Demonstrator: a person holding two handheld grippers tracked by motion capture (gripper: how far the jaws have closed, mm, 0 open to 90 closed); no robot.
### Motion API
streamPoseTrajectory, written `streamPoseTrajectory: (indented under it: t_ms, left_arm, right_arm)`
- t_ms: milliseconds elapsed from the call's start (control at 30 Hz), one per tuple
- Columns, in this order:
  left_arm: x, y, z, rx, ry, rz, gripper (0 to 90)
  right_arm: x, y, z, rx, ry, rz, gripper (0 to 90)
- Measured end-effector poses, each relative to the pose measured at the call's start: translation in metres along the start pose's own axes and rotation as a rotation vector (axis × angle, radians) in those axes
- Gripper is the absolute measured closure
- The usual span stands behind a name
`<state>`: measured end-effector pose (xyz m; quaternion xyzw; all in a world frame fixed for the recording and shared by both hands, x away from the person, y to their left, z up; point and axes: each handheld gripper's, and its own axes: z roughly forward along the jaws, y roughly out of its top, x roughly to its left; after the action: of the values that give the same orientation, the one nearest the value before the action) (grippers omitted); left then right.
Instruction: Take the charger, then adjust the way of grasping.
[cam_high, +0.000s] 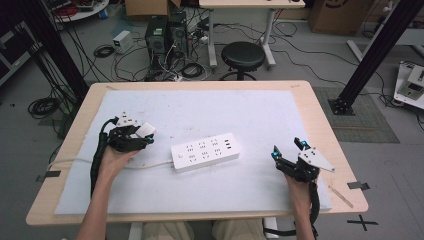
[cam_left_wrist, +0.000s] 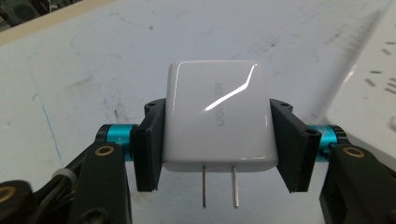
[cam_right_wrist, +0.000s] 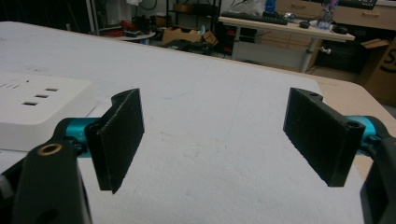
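We hold the white charger clamped in our left claw, lifted above the tabletop left of the power strip. It looks light, rigid and glossy, so slippery; gripping its flat sides suits it. The left gripper view shows its prongs pointing back at us, unseen from above. Our right claw stands apart, empty.

The left gripper clamps a white UGREEN wall charger between its two black jaws, which press on the charger's sides. Its two metal prongs point toward the camera. Beneath lies a scuffed white mat, with the corner of a white power strip at the right edge.
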<state>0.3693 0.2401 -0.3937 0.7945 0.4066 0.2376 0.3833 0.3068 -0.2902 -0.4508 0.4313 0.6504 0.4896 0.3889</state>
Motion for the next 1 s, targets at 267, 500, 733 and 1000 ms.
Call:
streamPoseTrajectory:
  t_ms: [267,500,733,1000]
  left_arm:
    - [-0.035,0.009,-0.027,-0.093,-0.024,0.073,42.4]
    - [-0.052,0.014,-0.031,-0.115,-0.040,0.118,42.4]
    - [-0.076,0.022,-0.030,-0.151,-0.050,0.199,42.4]
    - [-0.102,0.030,-0.040,-0.228,-0.073,0.293,42.4]
  right_arm:
    - [0.001,0.000,0.000,0.010,-0.004,0.004,20.7]
    - [0.001,0.000,0.001,0.007,-0.002,-0.005,20.7]
    - [0.000,0.001,0.001,0.015,-0.001,0.008,20.7]
    - [0.001,0.002,0.002,0.024,0.024,0.008,20.7]
